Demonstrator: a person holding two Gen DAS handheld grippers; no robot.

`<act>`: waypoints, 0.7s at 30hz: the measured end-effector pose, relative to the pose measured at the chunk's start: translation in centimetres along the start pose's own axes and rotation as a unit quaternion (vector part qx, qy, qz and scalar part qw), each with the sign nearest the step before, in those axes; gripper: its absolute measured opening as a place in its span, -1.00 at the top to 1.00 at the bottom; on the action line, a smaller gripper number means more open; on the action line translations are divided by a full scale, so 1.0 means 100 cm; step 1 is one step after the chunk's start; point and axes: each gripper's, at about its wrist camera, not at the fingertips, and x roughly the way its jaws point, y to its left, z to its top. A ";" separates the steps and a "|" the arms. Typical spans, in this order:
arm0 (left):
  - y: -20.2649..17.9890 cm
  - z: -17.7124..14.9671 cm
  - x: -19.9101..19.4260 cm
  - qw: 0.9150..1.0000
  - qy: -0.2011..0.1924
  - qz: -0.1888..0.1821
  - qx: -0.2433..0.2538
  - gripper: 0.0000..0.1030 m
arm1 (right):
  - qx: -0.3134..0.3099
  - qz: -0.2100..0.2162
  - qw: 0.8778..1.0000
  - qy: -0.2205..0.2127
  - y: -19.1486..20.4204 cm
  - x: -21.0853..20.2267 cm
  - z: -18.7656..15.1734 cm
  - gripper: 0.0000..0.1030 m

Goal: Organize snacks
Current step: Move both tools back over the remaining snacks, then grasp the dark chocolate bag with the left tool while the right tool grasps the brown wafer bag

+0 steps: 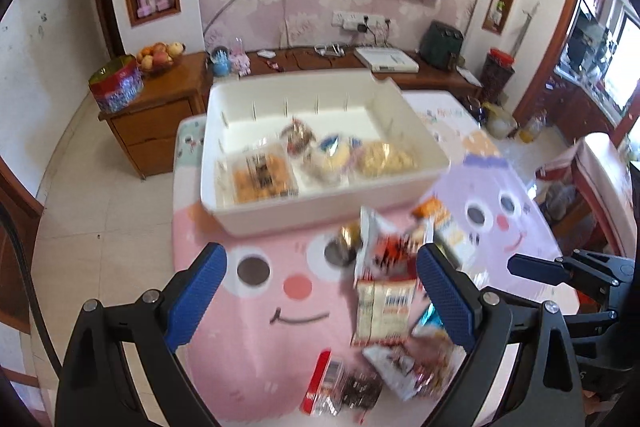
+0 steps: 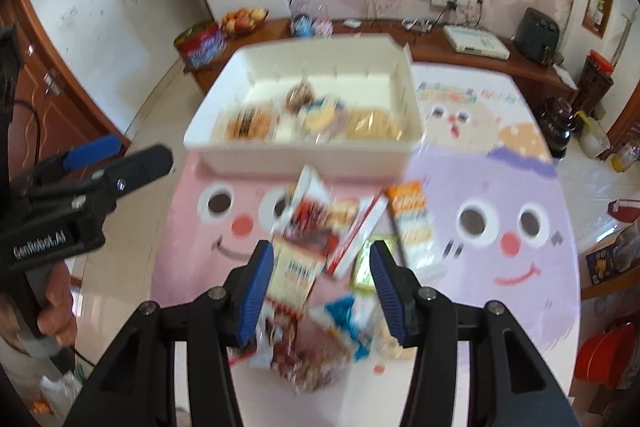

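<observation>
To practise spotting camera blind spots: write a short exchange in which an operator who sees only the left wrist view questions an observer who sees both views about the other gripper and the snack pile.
Operator: The right gripper barely shows at my edge. Is it open?
Observer: Yes, it is open and empty, above the snack pile.
Operator: Is there anything in that pile I can't see?
Observer: A green packet lies just inside its right finger.
Operator: And what about my own tool?
Observer: A hand grips the left gripper, whose body reads GenRobot.AI.

The right hand-held gripper (image 2: 322, 291) hovers open-jawed over blurred snack packets (image 2: 316, 247) before the white bin (image 2: 304, 157)
</observation>
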 end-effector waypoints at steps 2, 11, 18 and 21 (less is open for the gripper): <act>0.003 -0.016 0.006 1.000 0.015 0.000 0.003 -0.85 | -0.001 0.008 1.000 0.013 0.006 0.008 -0.011 0.02; 0.023 -0.091 0.044 0.995 0.101 0.016 -0.014 -0.85 | -0.023 0.033 0.997 0.073 0.030 0.060 -0.049 0.03; 0.033 -0.128 0.058 0.990 0.138 0.024 -0.019 -0.85 | -0.049 0.036 0.991 0.120 0.045 0.100 -0.066 0.06; 0.032 -0.135 0.060 0.989 0.146 0.021 -0.015 -0.85 | -0.062 0.028 0.988 0.139 0.049 0.115 -0.070 0.12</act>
